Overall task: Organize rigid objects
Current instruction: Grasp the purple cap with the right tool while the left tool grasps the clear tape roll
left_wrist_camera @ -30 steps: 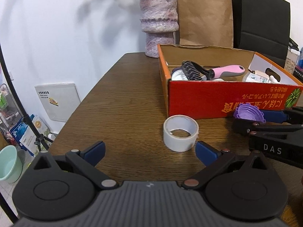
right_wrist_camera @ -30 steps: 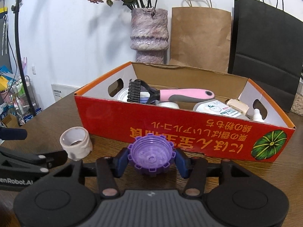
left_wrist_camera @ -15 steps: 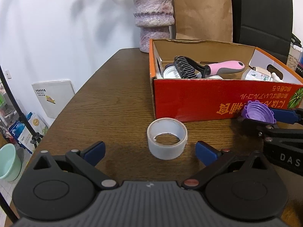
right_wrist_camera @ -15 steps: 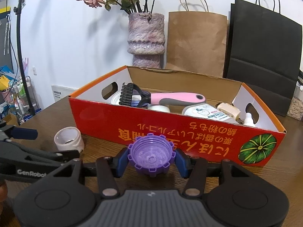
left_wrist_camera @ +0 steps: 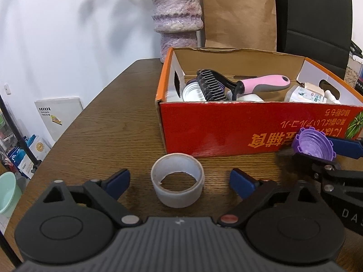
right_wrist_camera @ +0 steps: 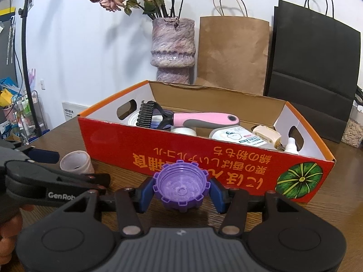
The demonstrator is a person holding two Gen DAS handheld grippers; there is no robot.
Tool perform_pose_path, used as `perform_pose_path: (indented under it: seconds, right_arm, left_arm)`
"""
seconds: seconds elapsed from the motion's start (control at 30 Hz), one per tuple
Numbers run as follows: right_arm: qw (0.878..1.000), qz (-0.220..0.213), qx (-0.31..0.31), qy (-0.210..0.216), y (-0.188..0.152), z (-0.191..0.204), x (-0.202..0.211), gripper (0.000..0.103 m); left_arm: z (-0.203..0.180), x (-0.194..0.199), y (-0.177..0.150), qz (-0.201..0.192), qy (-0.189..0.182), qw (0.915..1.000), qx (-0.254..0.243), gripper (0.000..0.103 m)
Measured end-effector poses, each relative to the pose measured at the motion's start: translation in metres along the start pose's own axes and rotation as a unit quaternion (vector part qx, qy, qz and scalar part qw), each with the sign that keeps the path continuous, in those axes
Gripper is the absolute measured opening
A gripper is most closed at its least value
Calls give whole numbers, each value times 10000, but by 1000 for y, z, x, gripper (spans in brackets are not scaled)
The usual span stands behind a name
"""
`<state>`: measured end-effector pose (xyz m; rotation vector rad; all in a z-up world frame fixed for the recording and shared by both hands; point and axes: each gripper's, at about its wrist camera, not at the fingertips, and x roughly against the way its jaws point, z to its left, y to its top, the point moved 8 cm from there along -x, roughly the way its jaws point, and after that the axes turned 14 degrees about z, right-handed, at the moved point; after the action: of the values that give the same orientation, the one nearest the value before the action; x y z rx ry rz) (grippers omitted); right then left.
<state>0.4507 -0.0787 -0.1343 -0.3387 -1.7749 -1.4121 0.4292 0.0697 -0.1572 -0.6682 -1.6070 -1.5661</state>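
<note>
A white tape roll (left_wrist_camera: 177,179) stands on the wooden table, between the blue fingertips of my open left gripper (left_wrist_camera: 179,180); it also shows in the right wrist view (right_wrist_camera: 76,161). My right gripper (right_wrist_camera: 180,191) is shut on a purple ribbed cap (right_wrist_camera: 180,187), held above the table in front of the red cardboard box (right_wrist_camera: 204,156). The cap also shows in the left wrist view (left_wrist_camera: 314,143). The box (left_wrist_camera: 226,131) holds a pink-handled brush (right_wrist_camera: 192,119), white containers and other small items.
A purple vase (right_wrist_camera: 173,49) with dried flowers, a brown paper bag (right_wrist_camera: 233,52) and a black paper bag (right_wrist_camera: 314,65) stand behind the box. The table's left edge (left_wrist_camera: 74,122) drops to a floor with clutter and a green bin (left_wrist_camera: 6,192).
My left gripper has moved forward so the tape roll now sits between its fingertips. My right gripper has risen with the purple cap, showing more of the box's inside.
</note>
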Motion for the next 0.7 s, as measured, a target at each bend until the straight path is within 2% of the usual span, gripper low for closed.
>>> perform_pose_path:
  seconds: [0.13, 0.23, 0.27, 0.7]
  right_arm:
    - [10000, -1, 1, -2, 0, 0, 0, 52]
    - [10000, -2, 1, -2, 0, 0, 0, 52]
    - [10000, -4, 1, -3, 0, -1, 0, 52]
    - [9998, -138, -38, -99, -1, -2, 7, 52]
  left_arm:
    - [-4, 1, 1, -43, -106, 9999, 6, 77]
    - [-9, 3, 1, -96, -227, 9997, -35, 57]
    - [-9, 4, 0, -115, -250, 9996, -46, 46]
    - [-13, 17, -5, -311, -228, 9992, -50, 45]
